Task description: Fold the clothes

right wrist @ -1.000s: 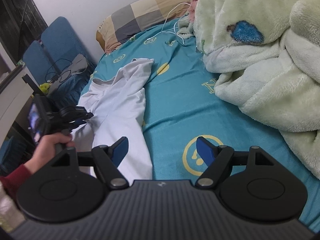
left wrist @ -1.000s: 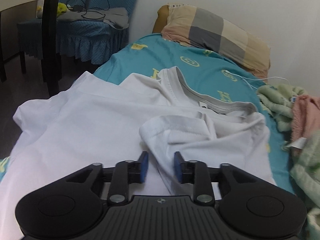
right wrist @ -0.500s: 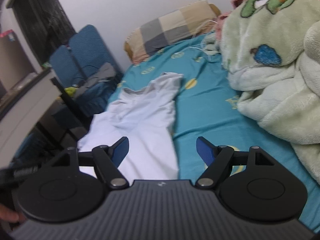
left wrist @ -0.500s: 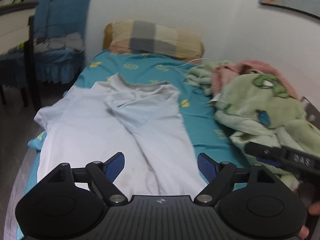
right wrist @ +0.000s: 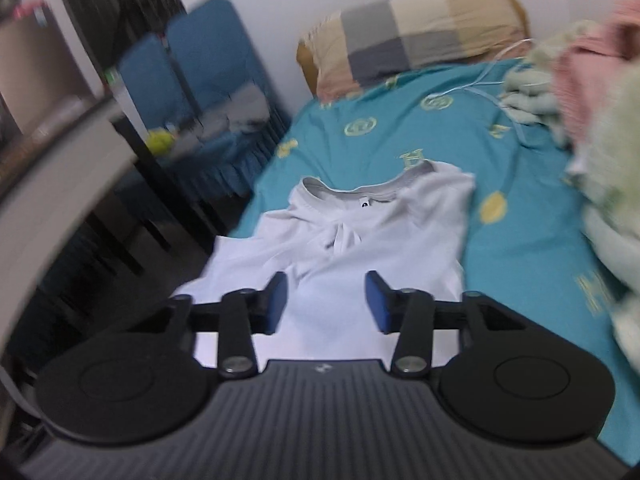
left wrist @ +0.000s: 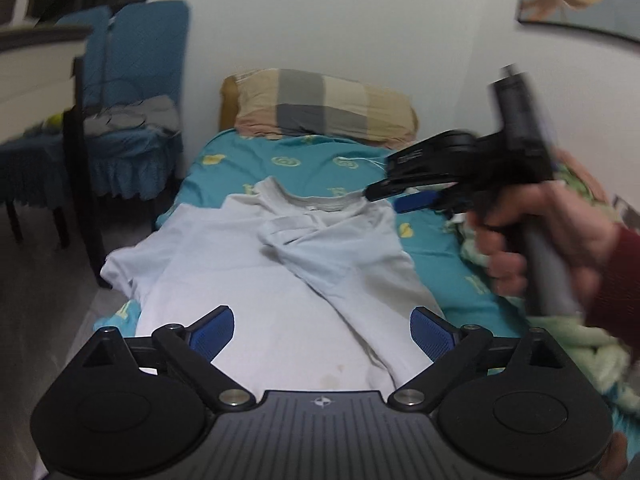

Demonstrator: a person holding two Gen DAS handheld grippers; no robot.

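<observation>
White cotton T-shirt [left wrist: 280, 280] lies flat on the teal bed [left wrist: 320, 160], ahead of and below both sets of fingers. Left gripper [left wrist: 322, 330] has let go of the sleeve it pinched a second ago and pulled back; its fingers are opening, nothing between them. Right gripper [right wrist: 326, 304], earlier off to the side, now hangs over the shirt's middle, fingers closing on air. Right sleeve sits folded across the chest; the left one looks still spread, though blur obscures it. Collar points towards the pillow [left wrist: 320, 104].
</observation>
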